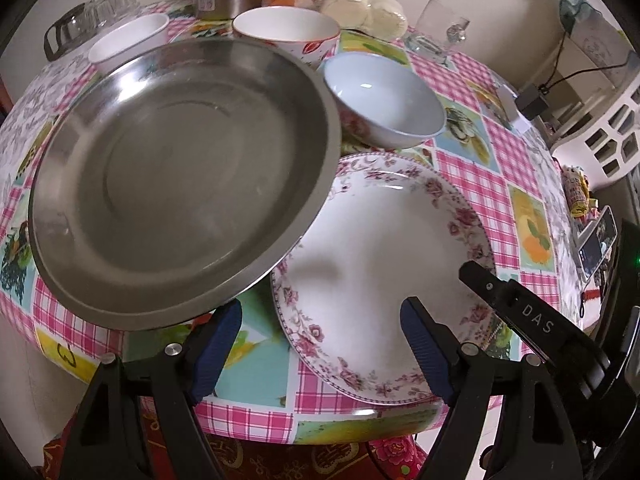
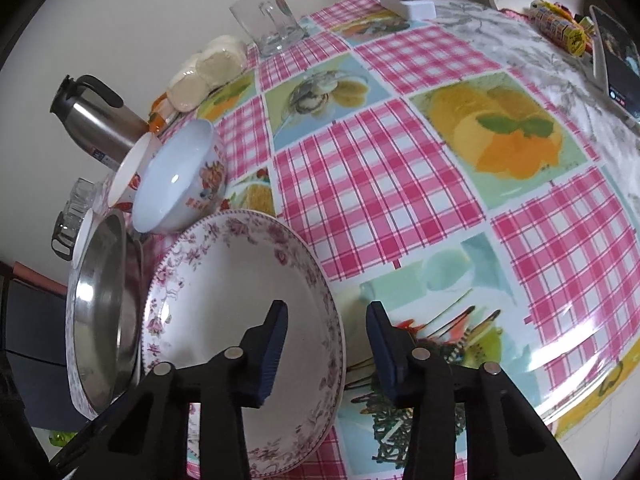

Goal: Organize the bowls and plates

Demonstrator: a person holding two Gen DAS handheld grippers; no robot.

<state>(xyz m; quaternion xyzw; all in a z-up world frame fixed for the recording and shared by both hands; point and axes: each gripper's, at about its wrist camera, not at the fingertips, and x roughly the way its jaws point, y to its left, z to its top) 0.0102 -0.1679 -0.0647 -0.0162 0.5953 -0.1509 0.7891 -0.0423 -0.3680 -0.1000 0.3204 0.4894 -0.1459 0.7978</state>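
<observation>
A large steel plate (image 1: 180, 184) lies at the left, its edge over the left rim of a floral plate (image 1: 384, 264). My left gripper (image 1: 320, 344) is open above the table's near edge. One pad sits beside the steel plate's near rim and the other over the floral plate. My right gripper (image 2: 328, 352) straddles the right rim of the floral plate (image 2: 240, 300); one pad hangs over the plate and one over the cloth, both clear of the rim. Behind stand a pale blue bowl (image 1: 384, 100), a red-rimmed bowl (image 1: 286, 30) and a small white bowl (image 1: 128, 40).
A steel thermos (image 2: 96, 120), a glass mug (image 2: 268, 24), bagged buns (image 1: 364, 8) and several glasses (image 1: 100, 12) line the table's far side. A phone (image 2: 616, 64) lies at the far right. A white basket (image 1: 600, 136) stands beyond the table. Checked cloth (image 2: 400, 184) lies bare right of the plates.
</observation>
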